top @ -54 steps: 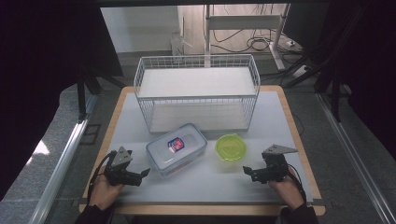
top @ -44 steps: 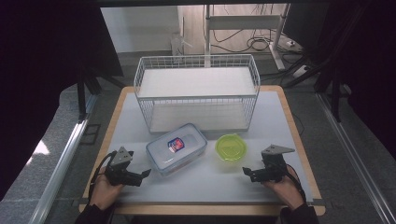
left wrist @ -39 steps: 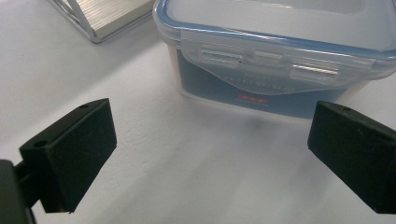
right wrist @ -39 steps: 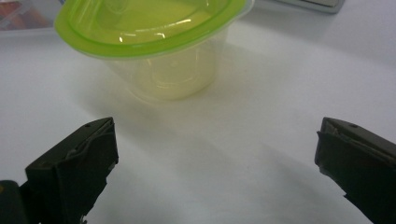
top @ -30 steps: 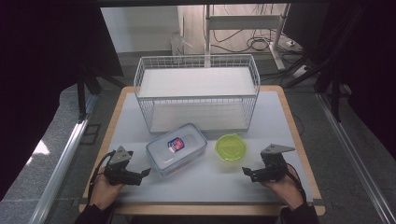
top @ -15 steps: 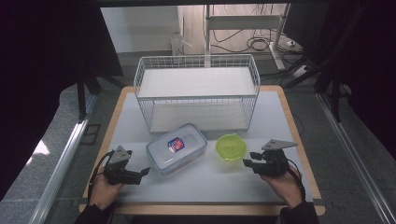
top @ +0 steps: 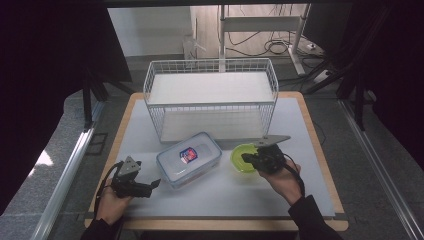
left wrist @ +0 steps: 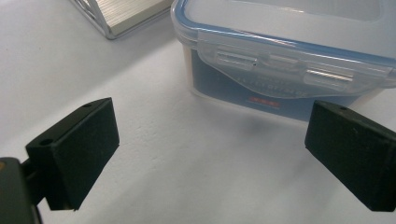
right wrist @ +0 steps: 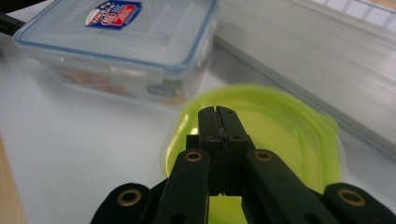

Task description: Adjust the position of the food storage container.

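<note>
Over the near rim of a lime-green bowl point(right wrist: 261, 135), the right gripper point(right wrist: 218, 114) has just closed, jaws pressed together with nothing visible between them. Beside the bowl sits a lidded plastic container point(top: 189, 158), faced by the left gripper point(top: 150, 186), jaws spread. Behind stands a white wire basket point(top: 210, 95).
</note>
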### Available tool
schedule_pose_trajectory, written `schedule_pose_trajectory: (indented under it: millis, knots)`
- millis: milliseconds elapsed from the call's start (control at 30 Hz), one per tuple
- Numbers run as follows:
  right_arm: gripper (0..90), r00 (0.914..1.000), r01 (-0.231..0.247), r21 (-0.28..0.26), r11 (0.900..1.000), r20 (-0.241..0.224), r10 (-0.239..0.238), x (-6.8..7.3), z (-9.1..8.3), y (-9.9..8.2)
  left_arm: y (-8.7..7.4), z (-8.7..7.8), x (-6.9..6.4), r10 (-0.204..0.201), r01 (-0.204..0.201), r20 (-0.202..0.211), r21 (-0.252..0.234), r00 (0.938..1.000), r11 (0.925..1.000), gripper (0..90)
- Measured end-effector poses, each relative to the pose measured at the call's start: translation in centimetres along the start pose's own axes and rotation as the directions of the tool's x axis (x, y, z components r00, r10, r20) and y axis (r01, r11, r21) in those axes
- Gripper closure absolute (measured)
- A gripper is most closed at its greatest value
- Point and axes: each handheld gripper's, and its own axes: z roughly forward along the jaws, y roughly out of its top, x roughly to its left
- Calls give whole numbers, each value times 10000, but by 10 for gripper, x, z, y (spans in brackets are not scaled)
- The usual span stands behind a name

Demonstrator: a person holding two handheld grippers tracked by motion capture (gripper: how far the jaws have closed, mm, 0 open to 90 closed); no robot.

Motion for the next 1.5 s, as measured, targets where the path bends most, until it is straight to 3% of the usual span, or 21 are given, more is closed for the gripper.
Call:
schedule_pose_trajectory:
  millis: [67,167,267,533,767,1200,1500]
  knots:
    - [896,10000,73,49,10000,-40,-73,1,4,3,0,0,0,-9,9,12,-7,10000,10000,30]
    - [897,9992,374,202,9991,-131,-372,4,21,15,0,0,0,-50,51,78,-45,10000,10000,31]
    - [897,9988,372,362,9987,-347,-359,5,37,23,0,0,0,-60,60,101,-35,9999,10000,32]
    - [897,9977,526,800,9954,-466,-490,6,60,26,0,0,0,12,-12,126,-5,9999,10000,33]
    - [898,9973,701,946,9930,-269,-678,7,57,24,0,0,-1,40,-40,118,-7,9999,10000,33]
    - [899,9997,228,1010,9946,-14,-228,-5,32,7,0,0,-1,64,-65,127,36,9999,10000,34]
    - [898,9986,-323,943,9950,443,282,-17,7,-12,1,0,-1,-12,12,158,-17,9999,10000,33]
